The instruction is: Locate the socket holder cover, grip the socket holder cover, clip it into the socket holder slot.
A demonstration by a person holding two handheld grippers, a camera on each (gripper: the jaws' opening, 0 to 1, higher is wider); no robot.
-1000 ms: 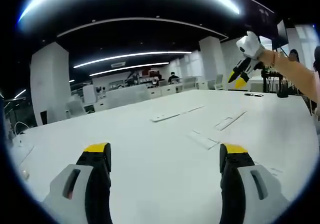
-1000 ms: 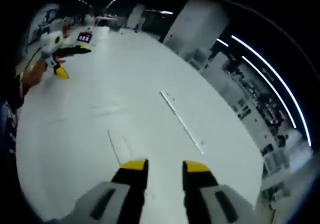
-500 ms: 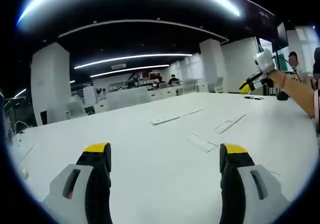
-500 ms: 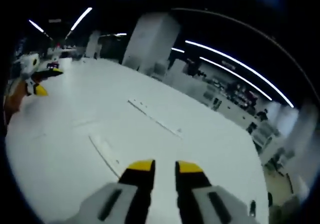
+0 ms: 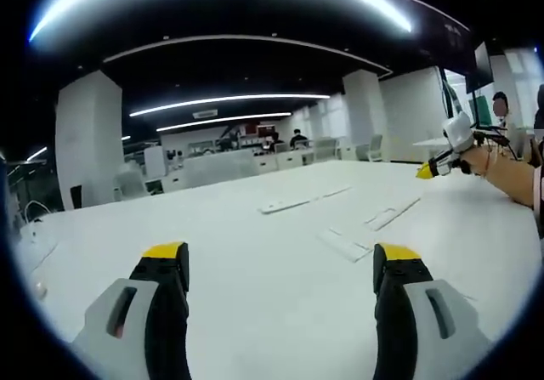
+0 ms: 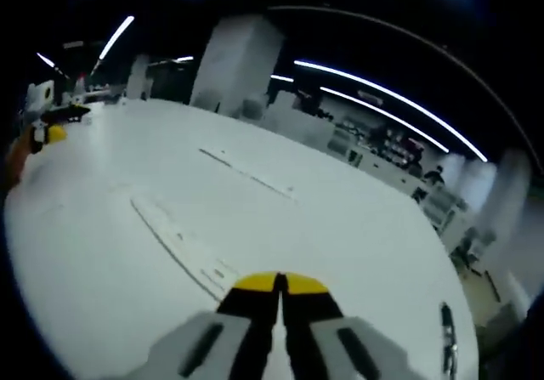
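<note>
Several flat white strips lie on the white table (image 5: 255,261): one long strip (image 5: 285,203) farther off, another (image 5: 391,212) to its right and a shorter piece (image 5: 344,242) nearer. My left gripper (image 5: 280,257) is open above the bare table, well short of them, with nothing between its jaws. My right gripper (image 5: 440,166) comes in at the right in a person's hand, low over the table. In the right gripper view, my right gripper (image 6: 279,285) is shut on nothing, just past the near end of a long white strip (image 6: 183,244). A thinner strip (image 6: 246,174) lies beyond.
The left gripper (image 6: 42,121) shows small at the far left of the right gripper view. A dark slim object (image 6: 448,346) lies near the table's right edge. White pillars (image 5: 85,142), desks and chairs stand behind the table. A person (image 5: 501,108) is at the far right.
My right gripper's jaws have come together from a small gap to shut, and it has dropped lower toward the table. My left gripper has stayed open and still.
</note>
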